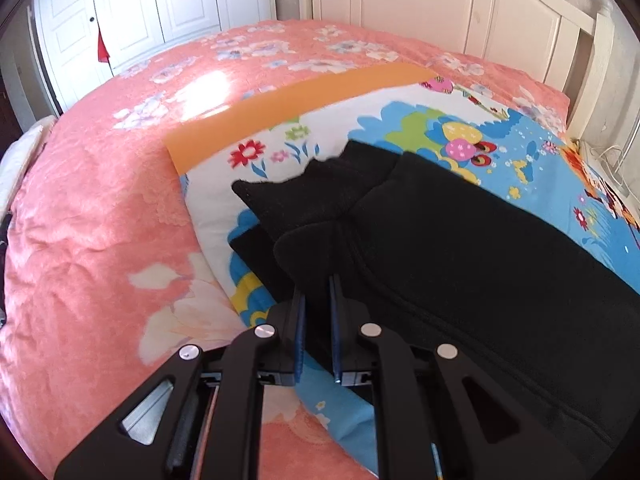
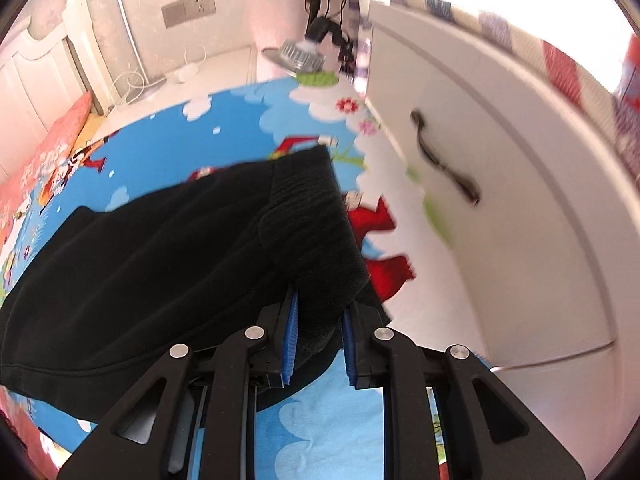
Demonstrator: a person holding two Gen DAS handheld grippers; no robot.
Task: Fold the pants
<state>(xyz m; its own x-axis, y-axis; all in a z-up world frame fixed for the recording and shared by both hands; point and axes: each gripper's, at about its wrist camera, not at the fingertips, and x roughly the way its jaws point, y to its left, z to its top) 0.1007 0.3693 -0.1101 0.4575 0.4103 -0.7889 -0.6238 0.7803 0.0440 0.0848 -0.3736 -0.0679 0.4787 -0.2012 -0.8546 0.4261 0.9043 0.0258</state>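
Observation:
Black pants [image 1: 460,248] lie on a colourful cartoon sheet [image 1: 520,148] spread over the bed. My left gripper [image 1: 318,284] is shut on a bunched edge of the pants near the ribbed cuffs [image 1: 304,196], lifted slightly off the sheet. In the right wrist view the pants [image 2: 140,264] stretch away to the left. My right gripper [image 2: 318,304] is shut on their ribbed band [image 2: 312,224], which bulges between the blue pads [image 2: 290,328].
A pink floral quilt [image 1: 100,220] covers the bed to the left. A white headboard [image 1: 440,8] and wardrobe doors [image 1: 160,0] stand behind. A white cabinet [image 2: 500,180] with a dark handle stands close on the right. Cables lie by the wall [image 2: 132,80].

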